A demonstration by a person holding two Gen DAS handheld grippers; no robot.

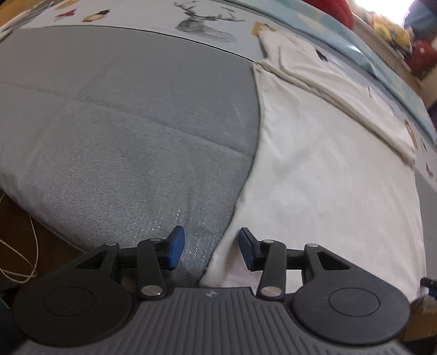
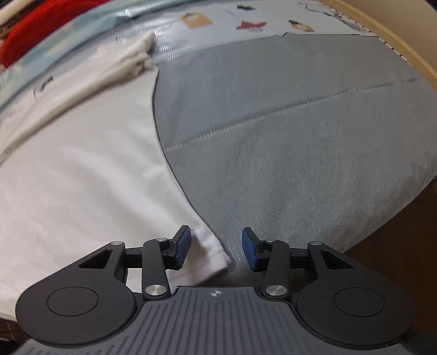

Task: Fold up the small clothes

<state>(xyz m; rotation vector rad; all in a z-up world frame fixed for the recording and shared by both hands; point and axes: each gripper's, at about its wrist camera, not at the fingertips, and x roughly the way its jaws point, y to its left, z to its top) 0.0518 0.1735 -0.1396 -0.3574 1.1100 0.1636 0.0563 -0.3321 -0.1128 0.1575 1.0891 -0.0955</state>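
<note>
A white garment [image 1: 314,191] lies flat on a grey quilted mat [image 1: 123,123], with its far part folded over into a thicker cream band [image 1: 341,90]. My left gripper [image 1: 211,250] is open just above the garment's near left edge, and that edge runs between the blue pads [image 1: 177,245]. In the right wrist view the same garment [image 2: 82,177] fills the left half, on the mat [image 2: 300,150]. My right gripper [image 2: 215,247] is open over its near right corner, which shows between the fingers. Neither pair of pads presses on the cloth.
Beyond the mat lies a pale printed sheet with a deer drawing [image 1: 199,24] and small pictures. Red bundles sit at the far edge [image 1: 336,11] [image 2: 24,41]. A white cable [image 1: 27,245] lies on the brown floor left of the mat. A wooden rim [image 2: 404,41] curves at right.
</note>
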